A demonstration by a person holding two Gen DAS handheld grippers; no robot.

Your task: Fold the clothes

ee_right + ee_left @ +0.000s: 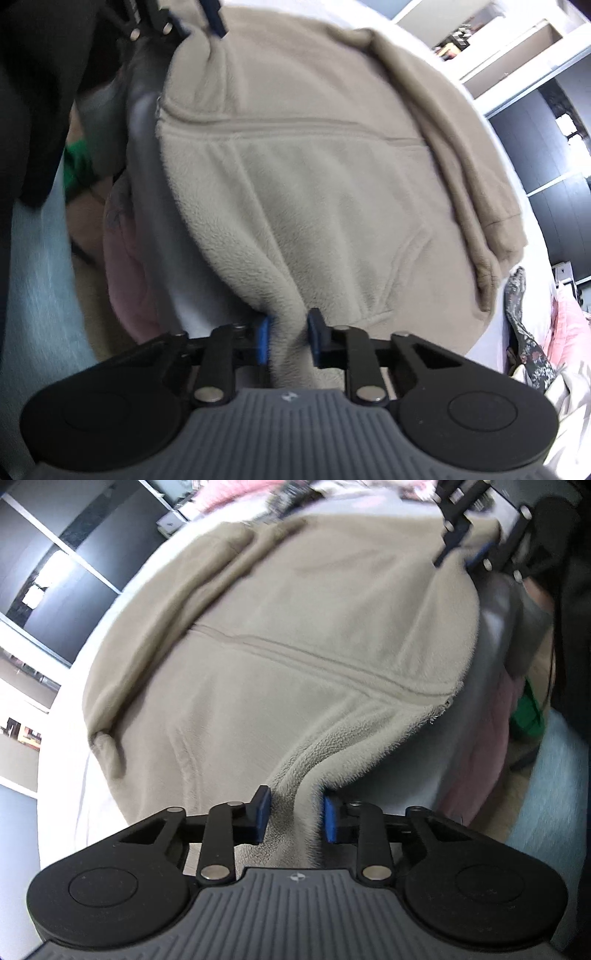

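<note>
While each hand-held gripper pinches a bunched corner of the same garment, the two stand at opposite ends of one edge: the left hand-held gripper (295,818) has its blue pads narrowed on a ridge of fleece, and the right hand-held gripper (288,338) is closed likewise on a fold of the same cloth. From either wrist the other tool shows at the far top of the view, gripping the corner across from it, so the held edge runs straight from one to the other and both hands are equally near the cloth. That edge lies on the person's side; the rest of the beige fleece jacket (295,657) stretches away from it over a white bed (491,339), its zipper line (266,123) running across both views, roughly crosswise to the held edge. A sleeve (454,147) lies folded in over the body along the side farthest from the held edge, with its cuff toward the right hand-held gripper's end. The fabric is thick, napped and soft, and it slumps between the pads rather than holding a crease. Beyond it sit a pink garment (129,266) and something green (77,162), partly hidden. Judging by this, any fold would carry the held edge away from the person, over the zipper toward the far side; how far along the folding stands I cannot tell.
</note>
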